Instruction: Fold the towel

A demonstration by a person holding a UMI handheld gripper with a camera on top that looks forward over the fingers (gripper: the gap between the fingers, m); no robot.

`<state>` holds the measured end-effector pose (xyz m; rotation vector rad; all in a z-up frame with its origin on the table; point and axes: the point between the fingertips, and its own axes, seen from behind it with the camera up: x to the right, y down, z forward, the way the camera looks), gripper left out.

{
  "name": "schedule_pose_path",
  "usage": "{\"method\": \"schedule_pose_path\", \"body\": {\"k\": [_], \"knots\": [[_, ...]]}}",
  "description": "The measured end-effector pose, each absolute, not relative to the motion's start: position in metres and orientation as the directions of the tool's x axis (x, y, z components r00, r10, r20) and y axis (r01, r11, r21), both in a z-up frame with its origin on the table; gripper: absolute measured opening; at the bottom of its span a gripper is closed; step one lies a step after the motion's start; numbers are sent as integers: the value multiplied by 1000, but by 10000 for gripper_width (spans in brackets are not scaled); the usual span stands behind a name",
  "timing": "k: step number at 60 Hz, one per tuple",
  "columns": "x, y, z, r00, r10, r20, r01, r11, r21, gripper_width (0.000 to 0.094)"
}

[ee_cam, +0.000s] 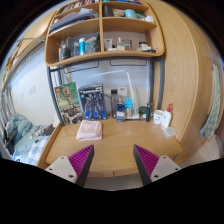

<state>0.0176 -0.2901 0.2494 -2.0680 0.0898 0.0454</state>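
Nearest to us, we see the two fingers of the gripper point(108, 168) with their magenta pads point(81, 158) standing wide apart, so the gripper is open and holds nothing. Between the fingers there is only the bare top of the wooden desk point(120, 150). We judge that the gripper is held back and a little above the desk because the work on the cloth is not yet begun, and the open fingers are ready to take an edge.

Further ahead, beyond the fingers and a little to the left of them, the towel point(90, 130) lies on the desk. It is a pale pink cloth and it seems already gathered into a compact, roughly rectangular heap; we cannot tell how many layers it has. It rests near the back of the desk, probably so that free surface remains in front of it for folding.

Behind the towel, two posters point(80, 102) lean against the wall. To the right of them stands a blue bottle point(120, 108), and further right some white containers point(162, 118) at the desk's end.

Above all this, a wooden shelf unit point(105, 40) carries many small things, too small to name. At the far left we see part of a bed point(18, 135) with bedding.
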Motion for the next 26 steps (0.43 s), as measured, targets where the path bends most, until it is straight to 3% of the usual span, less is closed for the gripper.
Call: {"method": "schedule_pose_path", "body": {"k": [26], "knots": [[34, -329, 260, 999, -43, -17, -34, -436, -899, 792]]}}
